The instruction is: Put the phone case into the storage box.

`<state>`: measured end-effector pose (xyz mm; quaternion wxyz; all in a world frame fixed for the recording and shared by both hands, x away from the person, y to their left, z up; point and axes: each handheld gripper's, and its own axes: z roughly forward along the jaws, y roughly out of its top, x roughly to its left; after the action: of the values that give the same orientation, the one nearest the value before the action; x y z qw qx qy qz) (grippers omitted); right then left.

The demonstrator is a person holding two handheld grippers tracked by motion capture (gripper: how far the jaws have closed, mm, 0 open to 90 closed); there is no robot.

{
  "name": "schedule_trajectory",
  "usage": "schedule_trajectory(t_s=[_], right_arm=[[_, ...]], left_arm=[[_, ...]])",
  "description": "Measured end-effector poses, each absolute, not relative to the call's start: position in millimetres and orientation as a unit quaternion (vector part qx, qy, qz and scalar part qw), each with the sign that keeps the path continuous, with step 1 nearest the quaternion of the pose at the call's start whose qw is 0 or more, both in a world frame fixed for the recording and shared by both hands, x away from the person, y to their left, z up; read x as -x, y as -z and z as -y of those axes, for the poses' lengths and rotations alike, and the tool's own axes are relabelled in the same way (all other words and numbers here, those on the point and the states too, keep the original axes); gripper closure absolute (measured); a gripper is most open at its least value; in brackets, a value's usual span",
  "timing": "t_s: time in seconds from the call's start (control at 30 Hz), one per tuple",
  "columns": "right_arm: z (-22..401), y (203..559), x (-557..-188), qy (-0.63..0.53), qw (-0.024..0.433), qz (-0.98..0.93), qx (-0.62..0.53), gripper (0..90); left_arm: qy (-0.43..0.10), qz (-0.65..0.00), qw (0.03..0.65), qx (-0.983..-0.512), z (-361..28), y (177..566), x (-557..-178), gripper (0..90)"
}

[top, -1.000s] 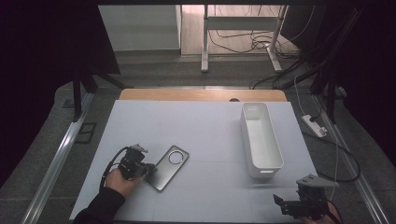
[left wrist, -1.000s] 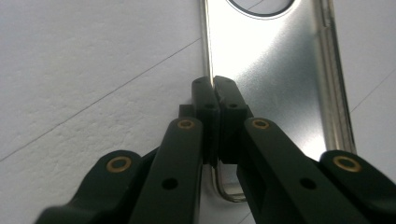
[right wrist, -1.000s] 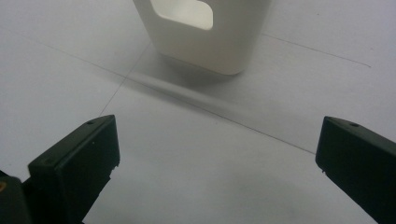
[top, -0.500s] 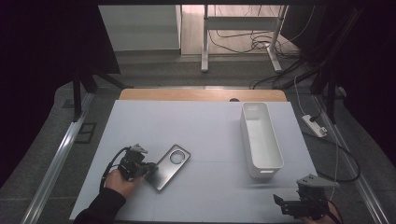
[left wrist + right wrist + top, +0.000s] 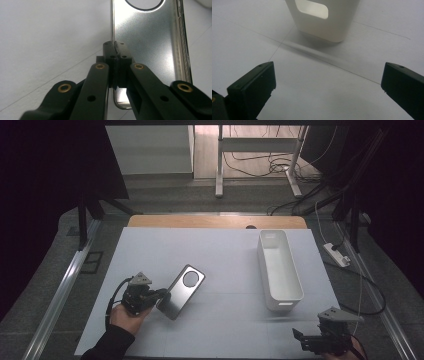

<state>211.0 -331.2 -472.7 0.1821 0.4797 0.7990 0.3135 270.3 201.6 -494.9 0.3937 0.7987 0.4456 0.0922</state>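
Note:
A silver phone case [image 5: 183, 290] with a round camera hole lies tilted on the white table [image 5: 220, 255], left of centre. My left gripper [image 5: 161, 294] is shut on the case's near left edge, and in the left gripper view the two pads pinch the thin rim of the case [image 5: 147, 40] at the gripper's tips [image 5: 115, 47]. The case's gripped end looks lifted a little off the table. My right gripper [image 5: 305, 340] stays open near the front right corner of the table, with nothing between its jaws [image 5: 327, 82].
A long white bin [image 5: 278, 270] stands empty at the right of the table, its near end [image 5: 322, 17] straight ahead of the right gripper. Cables and table legs lie on the floor beyond the far edge.
The left hand has risen slightly and shifted right with the phone case, whose gripped end now sits higher. The right gripper has not moved.

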Motion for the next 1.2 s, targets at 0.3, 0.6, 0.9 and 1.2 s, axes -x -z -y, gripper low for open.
schedule_trajectory(t_s=[0.3, 0.6, 0.9, 1.2], right_arm=[[331, 472, -210, -0.319, 0.184, -0.8, -0.474, 0.0], [332, 470, -208, -0.333, 0.188, -0.796, -0.469, 0.0], [326, 458, -210, -0.363, 0.189, -0.792, -0.452, 0.0], [322, 442, -223, -0.404, 0.168, -0.793, -0.423, 0.0]], left_arm=[[-0.11, -0.436, 0.436, -0.78, -201, 486, -257, 89.0], [-0.124, -0.432, 0.456, -0.768, -202, 480, -244, 88.9], [-0.124, -0.429, 0.456, -0.77, -201, 479, -239, 88.9], [-0.125, -0.425, 0.461, -0.769, -200, 476, -240, 88.9]])
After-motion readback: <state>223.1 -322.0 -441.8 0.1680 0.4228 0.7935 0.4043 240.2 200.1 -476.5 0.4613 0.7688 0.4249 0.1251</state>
